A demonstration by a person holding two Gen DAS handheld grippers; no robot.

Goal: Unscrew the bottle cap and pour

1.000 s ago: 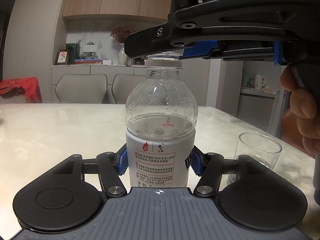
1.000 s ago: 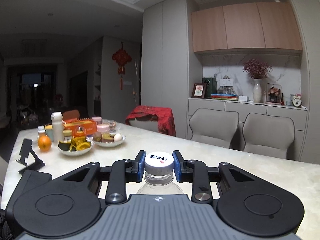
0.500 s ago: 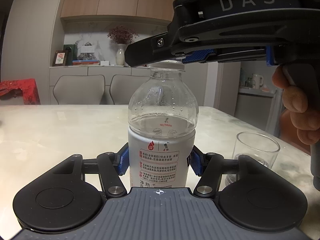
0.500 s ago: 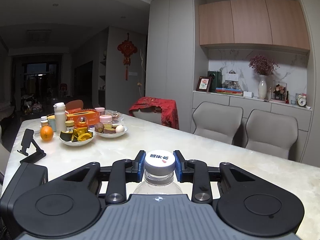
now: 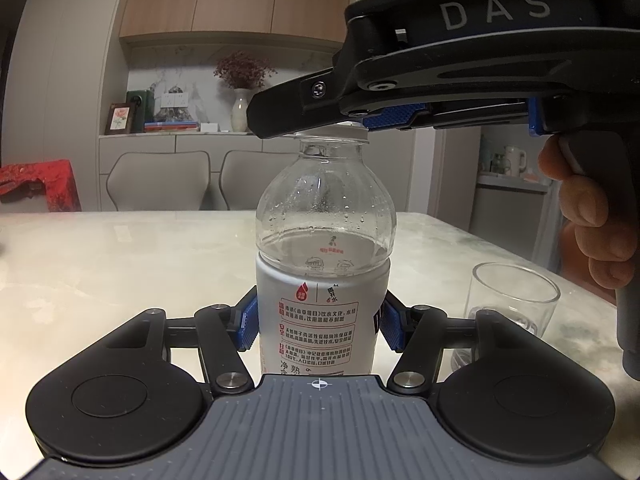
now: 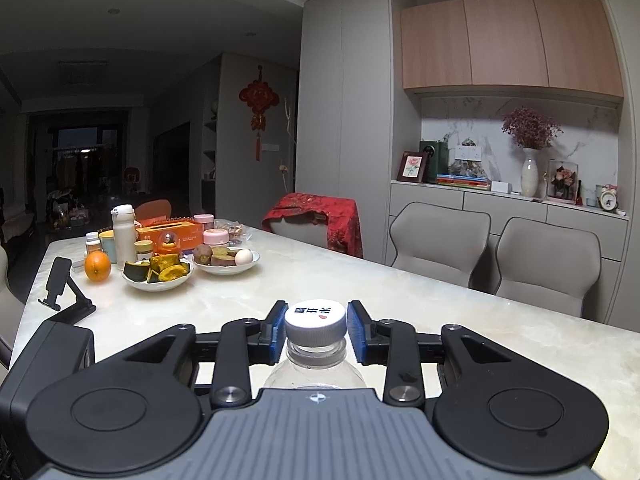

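A clear water bottle (image 5: 324, 240) with a white label stands upright on the marble table (image 5: 120, 264). My left gripper (image 5: 318, 322) is shut on its labelled body. The bottle's white cap (image 6: 315, 317) sits between the blue pads of my right gripper (image 6: 316, 332); a thin gap shows on each side of the cap, so its grip cannot be told. In the left wrist view the right gripper (image 5: 360, 120) reaches in from the right over the bottle top and hides the cap. An empty clear glass (image 5: 512, 304) stands to the right of the bottle.
At the table's far left are two bowls of food (image 6: 158, 274), an orange (image 6: 97, 266), a white flask (image 6: 123, 236), jars, an orange box and a phone stand (image 6: 60, 284). Grey chairs (image 6: 548, 264) line the far edge; a hand (image 5: 588, 216) holds the right gripper's handle.
The right gripper has turned about the cap, its view swinging leftward around the room. In the left wrist view it has tilted and come closer. The bottle and left gripper stay in place.
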